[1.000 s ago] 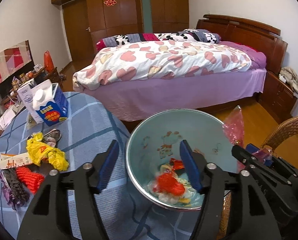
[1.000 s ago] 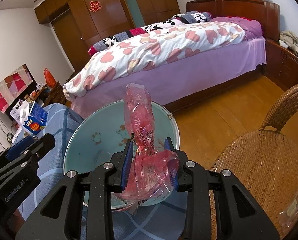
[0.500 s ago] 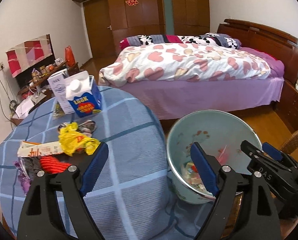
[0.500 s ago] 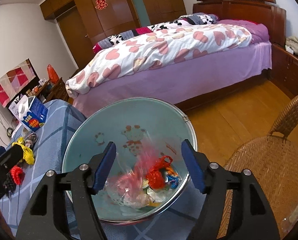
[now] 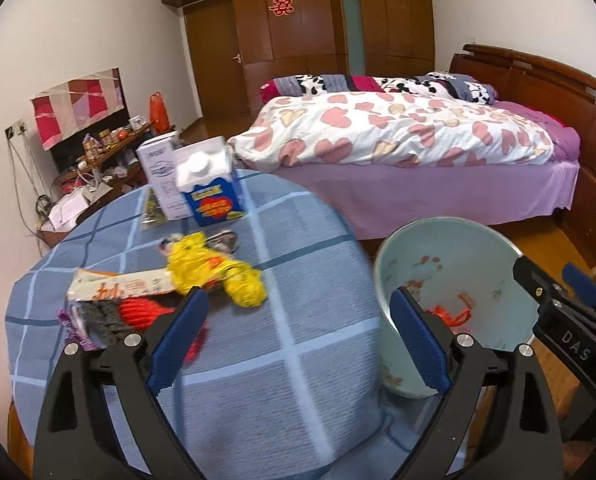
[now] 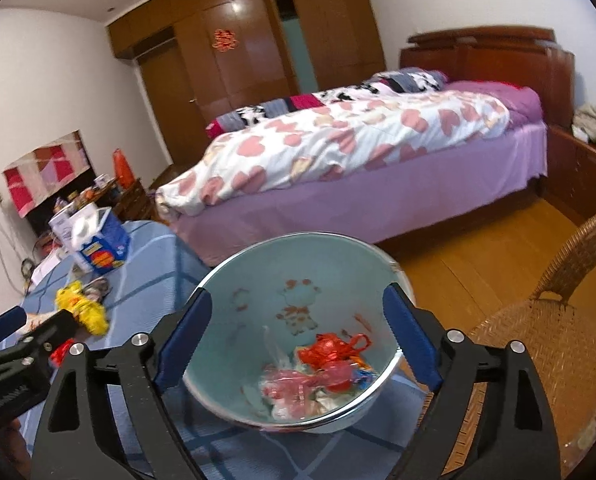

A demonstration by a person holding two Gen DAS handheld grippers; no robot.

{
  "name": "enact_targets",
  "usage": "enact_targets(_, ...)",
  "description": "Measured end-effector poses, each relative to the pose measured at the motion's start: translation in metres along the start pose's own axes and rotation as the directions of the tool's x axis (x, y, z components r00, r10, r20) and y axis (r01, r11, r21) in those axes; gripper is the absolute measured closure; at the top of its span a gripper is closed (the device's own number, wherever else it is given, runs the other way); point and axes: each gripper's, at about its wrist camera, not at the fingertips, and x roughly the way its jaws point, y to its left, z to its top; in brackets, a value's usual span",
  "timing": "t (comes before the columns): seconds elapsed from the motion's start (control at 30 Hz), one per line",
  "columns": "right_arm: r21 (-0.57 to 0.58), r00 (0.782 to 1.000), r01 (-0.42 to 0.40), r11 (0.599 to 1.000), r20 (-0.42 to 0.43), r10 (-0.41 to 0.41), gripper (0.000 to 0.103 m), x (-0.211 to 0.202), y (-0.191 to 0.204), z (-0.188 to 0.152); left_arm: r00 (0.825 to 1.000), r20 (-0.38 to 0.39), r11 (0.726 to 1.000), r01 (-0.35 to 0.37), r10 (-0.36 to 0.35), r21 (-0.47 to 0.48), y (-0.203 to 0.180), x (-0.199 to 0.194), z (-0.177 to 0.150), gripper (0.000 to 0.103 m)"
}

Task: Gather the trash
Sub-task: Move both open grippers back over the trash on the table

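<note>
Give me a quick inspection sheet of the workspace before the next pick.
Surface: table under a blue checked cloth.
Job's things: basin holds red and pink wrappers; yellow bag, red wrapper and a printed packet lie on the cloth.
Clutter: blue carton, white box.
Grippers: left gripper and right gripper have just been opening, nothing between the jaws.
Cables: wires on the far wall.
Surroundings: bed, wicker chair.
</note>
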Motion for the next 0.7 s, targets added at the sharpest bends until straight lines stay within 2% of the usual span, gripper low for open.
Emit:
enact_targets(0.17,-0.062,0.997,-0.063,0.996,-0.040,0.061,0.016,0.001,0.030,-0.008,1.000,-0.020,0.999,-0.020,0.019,-0.044,0.031,-0.004,-0.014,0.012)
enact_targets(0.37,-0.096,0.990,-0.118,0.988,-0.084,0.111,0.016,0.003,0.057,-0.016,0.996,-0.037,0.990,-0.085,0.082,-0.110,0.083,-0.013,-0.035,0.012)
enact_targets(0.47,-0.127,0.987,-0.141,0.982,-0.093,0.130,0.016,0.002,0.072,-0.018,0.992,-0.054,0.980,-0.123,0.116,-0.156,0.112,-0.016,-0.045,0.012)
enact_targets(0.7,-0.160,0.975,-0.200,0.967,-0.132,0.179,0.016,0.007,0.101,-0.026,0.974,-0.101,0.937,-0.224,0.204,-0.267,0.181,-0.018,-0.066,0.012)
